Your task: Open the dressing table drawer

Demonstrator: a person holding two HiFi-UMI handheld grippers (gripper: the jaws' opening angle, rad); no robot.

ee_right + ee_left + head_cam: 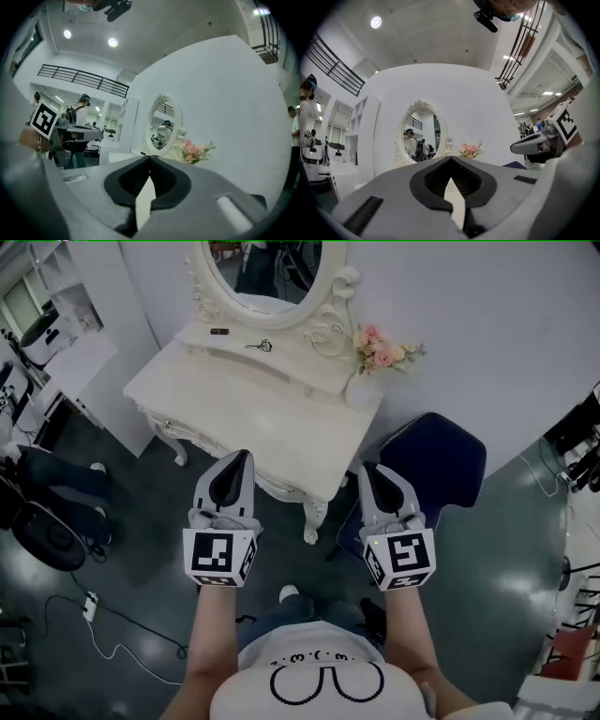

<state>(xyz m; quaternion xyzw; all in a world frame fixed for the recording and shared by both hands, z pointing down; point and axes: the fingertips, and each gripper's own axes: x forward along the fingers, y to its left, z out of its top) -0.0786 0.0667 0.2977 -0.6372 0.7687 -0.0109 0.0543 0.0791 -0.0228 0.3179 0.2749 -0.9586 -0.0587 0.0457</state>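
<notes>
Two grippers, both w/ jaws together, nothing held: left gripper [241,456], right gripper [367,468], side by side, facing dressing table [281,418]. Drawer [277,486]: under table's near edge, front barely visible from above. Oval mirror [267,268] at rear; pink flowers [382,351] at rt corner; dark blue chair [441,460] beside table, below right gripper.

- No words or numbers can be read.
- On the left gripper [240,458] cube [220,557] and right gripper [368,470] cube [401,561]: black-and-white square code markers only.
- On the shirt [319,685]: a drawn outline, no clear letters.
</notes>
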